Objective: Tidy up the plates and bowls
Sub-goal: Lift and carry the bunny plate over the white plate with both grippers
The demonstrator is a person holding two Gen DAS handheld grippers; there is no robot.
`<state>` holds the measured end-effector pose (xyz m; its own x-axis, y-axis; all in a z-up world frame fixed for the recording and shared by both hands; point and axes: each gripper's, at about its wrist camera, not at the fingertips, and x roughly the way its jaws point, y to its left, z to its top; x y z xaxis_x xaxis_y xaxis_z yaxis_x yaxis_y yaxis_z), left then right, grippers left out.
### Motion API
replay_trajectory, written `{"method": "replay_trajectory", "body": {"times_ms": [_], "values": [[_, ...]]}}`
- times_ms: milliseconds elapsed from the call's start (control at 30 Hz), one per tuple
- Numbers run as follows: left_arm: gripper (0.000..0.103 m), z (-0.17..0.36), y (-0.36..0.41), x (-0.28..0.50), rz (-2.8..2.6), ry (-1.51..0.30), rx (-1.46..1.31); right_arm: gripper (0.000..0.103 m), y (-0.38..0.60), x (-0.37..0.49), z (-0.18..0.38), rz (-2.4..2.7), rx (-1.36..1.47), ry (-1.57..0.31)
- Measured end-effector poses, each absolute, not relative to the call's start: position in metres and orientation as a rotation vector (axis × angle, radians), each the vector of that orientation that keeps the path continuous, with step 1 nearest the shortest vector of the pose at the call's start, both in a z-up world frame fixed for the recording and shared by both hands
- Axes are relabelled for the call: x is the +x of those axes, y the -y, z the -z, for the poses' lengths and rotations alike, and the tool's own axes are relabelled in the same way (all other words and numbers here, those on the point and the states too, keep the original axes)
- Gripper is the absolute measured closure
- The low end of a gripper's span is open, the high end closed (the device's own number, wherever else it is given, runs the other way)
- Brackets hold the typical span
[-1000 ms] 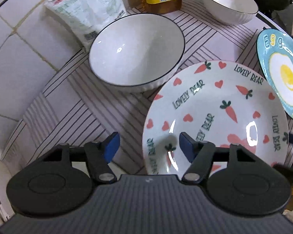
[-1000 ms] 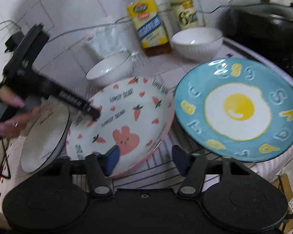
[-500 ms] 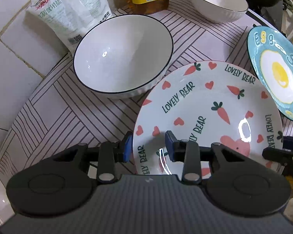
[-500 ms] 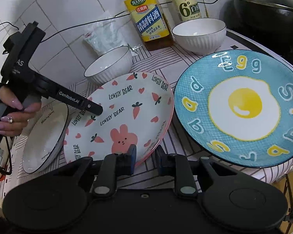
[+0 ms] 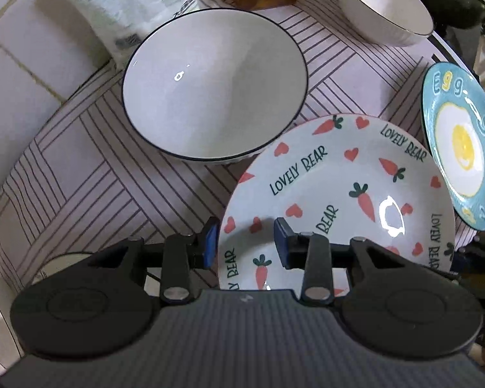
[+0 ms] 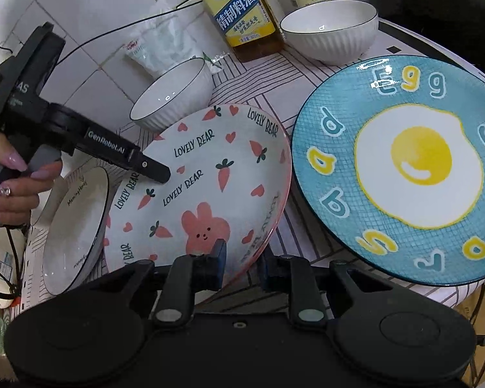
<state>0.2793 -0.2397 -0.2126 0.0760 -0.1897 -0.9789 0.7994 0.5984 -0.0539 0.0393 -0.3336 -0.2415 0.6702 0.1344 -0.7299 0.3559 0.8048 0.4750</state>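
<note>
light: bright, even, from above | glare: white highlights on carrot plate [image 5: 339, 194] and egg plate [image 6: 401, 168] | shadows: soft, under near bowl [image 5: 215, 87] | focus: sharp centre | distortion: strong fisheye bend, dark corners

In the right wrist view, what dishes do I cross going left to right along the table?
White plate with dark rim → carrot-and-bunny plate, held at both edges by the left gripper and right gripper → blue egg plate.
</note>
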Motion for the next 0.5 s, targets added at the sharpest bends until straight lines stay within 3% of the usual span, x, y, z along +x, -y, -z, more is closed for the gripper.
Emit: {"method": "replay_trajectory", "body": {"times_ms": [500], "values": [[0.068,0.191,0.195,0.268,0.801,-1.338,0.461,0.078,0.325,0.032,0.239,0.076,0.687,-0.9]]}}
